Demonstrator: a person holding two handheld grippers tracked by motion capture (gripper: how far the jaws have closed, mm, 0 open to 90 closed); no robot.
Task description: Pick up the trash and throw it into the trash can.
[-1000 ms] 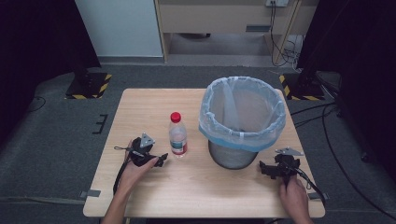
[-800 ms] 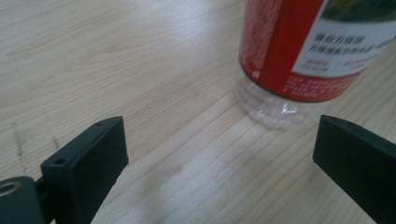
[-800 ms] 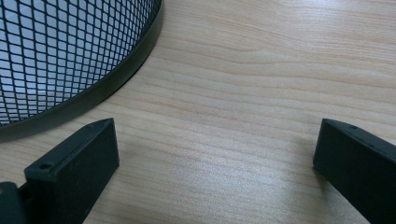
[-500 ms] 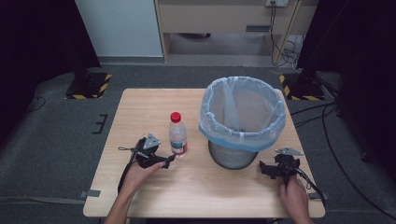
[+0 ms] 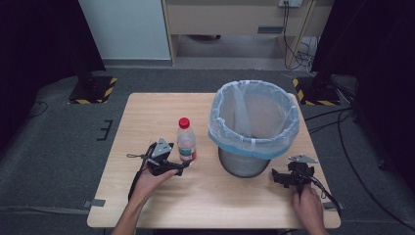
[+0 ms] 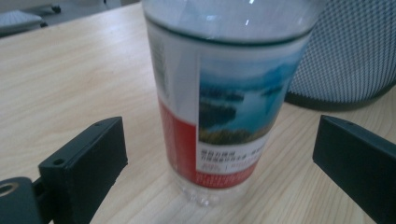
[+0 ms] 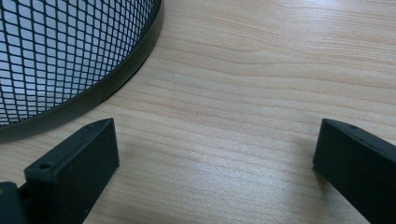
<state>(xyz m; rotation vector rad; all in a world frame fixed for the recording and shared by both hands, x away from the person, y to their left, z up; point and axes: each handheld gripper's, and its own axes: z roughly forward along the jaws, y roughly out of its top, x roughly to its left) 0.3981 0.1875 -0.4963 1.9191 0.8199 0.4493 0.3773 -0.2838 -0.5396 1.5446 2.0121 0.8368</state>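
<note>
Table [image 5: 147, 122], bin [image 5: 253, 125], bottle [image 5: 186, 142]: the bottle stands upright between the spread jaws of the left gripper [image 5: 183, 165], not yet squeezed, so grasp and lift remain, I'd say. The right gripper [image 5: 278, 177] gapes empty just beside the bin's base, bare wood ahead.

Bottle [image 5: 186, 141] stands mid-table [image 5: 147, 112], bin [image 5: 253, 127] just right of it, nearer the table's right edge.
</note>
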